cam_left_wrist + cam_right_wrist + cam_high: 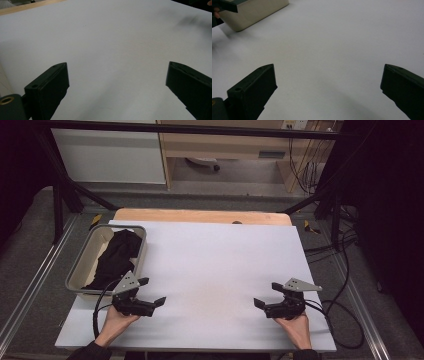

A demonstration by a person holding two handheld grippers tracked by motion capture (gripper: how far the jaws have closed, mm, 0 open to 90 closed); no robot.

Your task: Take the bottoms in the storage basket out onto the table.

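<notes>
White sheet over the wooden tabletop (220,270) lies bare between my spread, empty left gripper (151,293) and right gripper (266,295), with the crumpled black cloth (116,257) in the beige rectangular tray (80,265) at the left edge, nearest my left gripper.

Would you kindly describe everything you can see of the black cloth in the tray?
The black cloth is a soft, matte, crumpled piece of fabric, seemingly a garment, though its type is unclear. It lies loosely bunched in the beige rectangular tray at the table's left side, running diagonally from the tray's far right corner toward its near edge, leaving the tray's left floor bare. It touches only the tray. The left gripper sits just in front of the tray, apart from the cloth.
</notes>
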